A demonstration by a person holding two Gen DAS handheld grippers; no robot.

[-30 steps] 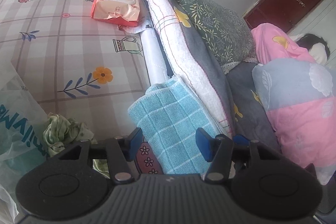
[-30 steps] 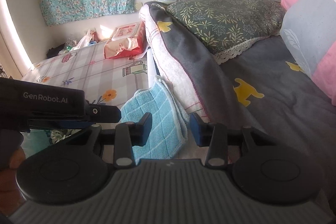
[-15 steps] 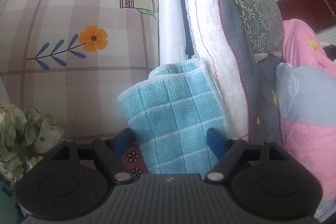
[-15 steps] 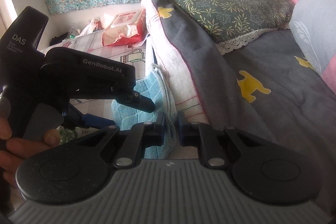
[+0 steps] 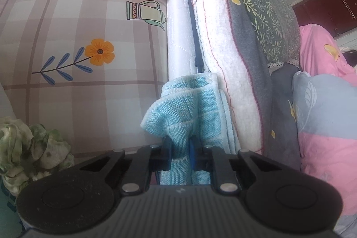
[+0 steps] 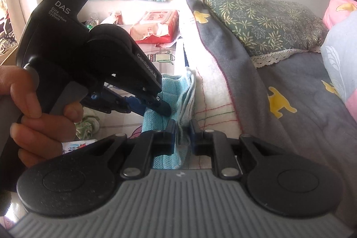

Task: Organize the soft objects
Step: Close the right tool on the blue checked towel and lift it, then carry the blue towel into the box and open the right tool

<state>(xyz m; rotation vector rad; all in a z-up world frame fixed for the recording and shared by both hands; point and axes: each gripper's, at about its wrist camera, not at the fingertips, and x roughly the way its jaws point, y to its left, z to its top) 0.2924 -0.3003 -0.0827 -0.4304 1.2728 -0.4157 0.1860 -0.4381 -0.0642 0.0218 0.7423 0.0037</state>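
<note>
Blue checked towel [image 5: 196, 108] hangs at bed edge [image 5: 227, 73], against white blanket fold. Left tongs [image 5: 180, 152] just closed, clenched on near hem; right tongs [image 6: 182, 134] clenched on adjacent layers. 2 grips likely for lifting towel spread.
</note>
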